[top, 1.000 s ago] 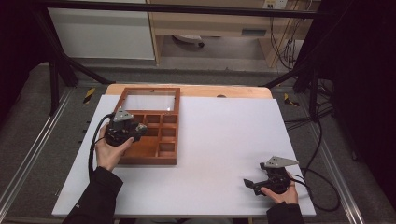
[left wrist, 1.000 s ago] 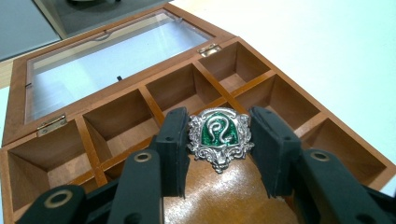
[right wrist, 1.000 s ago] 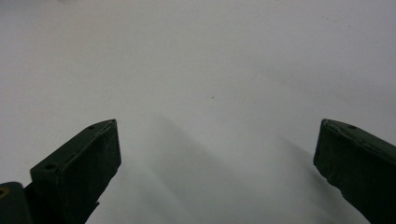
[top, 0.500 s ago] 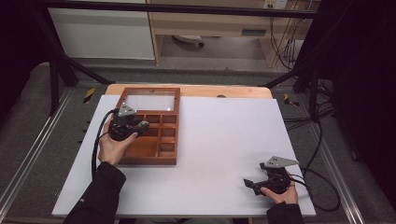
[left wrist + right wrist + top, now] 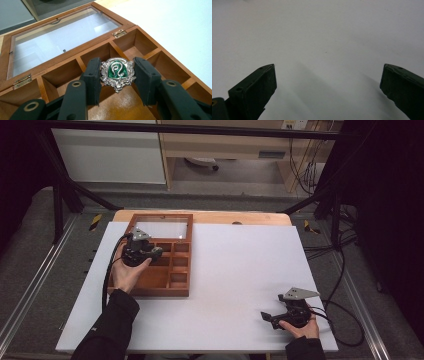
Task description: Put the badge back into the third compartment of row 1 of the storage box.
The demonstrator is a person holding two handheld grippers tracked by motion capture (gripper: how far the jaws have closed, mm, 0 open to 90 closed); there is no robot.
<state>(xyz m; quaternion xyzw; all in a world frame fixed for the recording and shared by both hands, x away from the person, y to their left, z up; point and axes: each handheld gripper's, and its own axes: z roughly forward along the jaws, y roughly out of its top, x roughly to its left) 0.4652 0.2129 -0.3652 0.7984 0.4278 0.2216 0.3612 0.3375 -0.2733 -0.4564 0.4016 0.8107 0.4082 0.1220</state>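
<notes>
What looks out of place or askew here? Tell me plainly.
Nothing stands out. The wooden box lies square on the white table, lid open flat. The left gripper holds a green and silver badge over its compartments.

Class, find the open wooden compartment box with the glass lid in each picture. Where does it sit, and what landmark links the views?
High view: wooden compartment box at table's left, under the left tool.
Left gripper view: box spans the frame behind the jaws.
Right gripper view: not in it.
Shared landmark: glass lid.
</notes>
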